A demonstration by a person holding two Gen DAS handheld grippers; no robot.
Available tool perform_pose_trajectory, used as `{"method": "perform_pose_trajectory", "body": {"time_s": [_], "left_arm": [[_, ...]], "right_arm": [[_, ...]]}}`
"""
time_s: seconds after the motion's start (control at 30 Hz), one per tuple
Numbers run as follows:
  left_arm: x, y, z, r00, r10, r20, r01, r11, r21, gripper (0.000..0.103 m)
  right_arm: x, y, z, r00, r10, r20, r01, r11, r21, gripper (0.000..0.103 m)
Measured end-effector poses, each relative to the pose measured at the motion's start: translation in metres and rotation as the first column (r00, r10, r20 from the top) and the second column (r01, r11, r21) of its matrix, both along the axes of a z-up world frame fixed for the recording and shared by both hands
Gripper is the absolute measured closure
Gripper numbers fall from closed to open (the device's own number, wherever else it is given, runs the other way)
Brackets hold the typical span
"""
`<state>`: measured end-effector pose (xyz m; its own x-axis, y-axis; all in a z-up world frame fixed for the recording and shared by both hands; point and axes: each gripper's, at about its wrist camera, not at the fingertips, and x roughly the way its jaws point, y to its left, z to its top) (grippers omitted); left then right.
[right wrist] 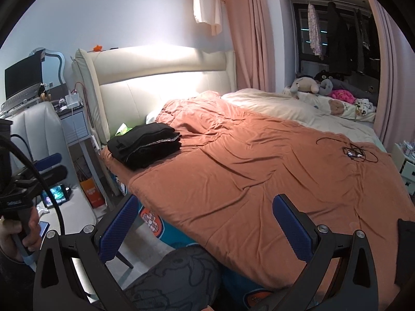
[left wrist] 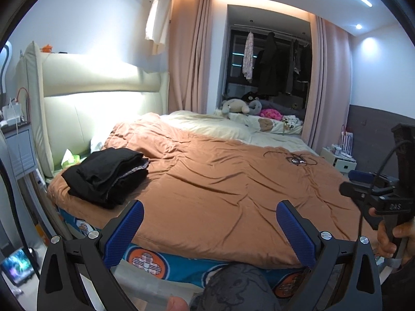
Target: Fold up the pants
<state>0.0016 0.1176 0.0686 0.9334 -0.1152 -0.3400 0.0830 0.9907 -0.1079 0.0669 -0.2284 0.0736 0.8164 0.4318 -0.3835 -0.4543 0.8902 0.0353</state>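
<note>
Left wrist: orange duvet (left wrist: 220, 176), curtains (left wrist: 189, 57).

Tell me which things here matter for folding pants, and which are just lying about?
For the job:
- folded black pants
- left gripper, open
- right gripper, open

Lying about:
- cable tangle
- plush toys
- tissue pack

Bed with rumpled rust-orange quilt (left wrist: 220, 181); folded black pants stack (left wrist: 109, 176) near the cream padded headboard (left wrist: 98, 98); tangled black cable (left wrist: 293, 158) toward the far side.
</note>
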Motion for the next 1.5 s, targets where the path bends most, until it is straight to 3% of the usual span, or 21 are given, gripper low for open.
{"method": "perform_pose_trajectory", "body": {"time_s": [0.6,1.5], "left_arm": [[-0.023,-0.044,-0.027,1.000,-0.011,0.015,0.011,1.000,0.014,0.000],[-0.029,-0.051,-0.032,1.000,0.012,0.018,-0.013,1.000,0.016,0.000]], "right_arm": [[-0.051,-0.043,-0.046,0.994,-0.107,0.013,0.105,0.990,0.092,0.000],[-0.056,-0.048,-0.049,0.995,-0.096,-0.004,0.096,0.991,0.092,0.000]]}}
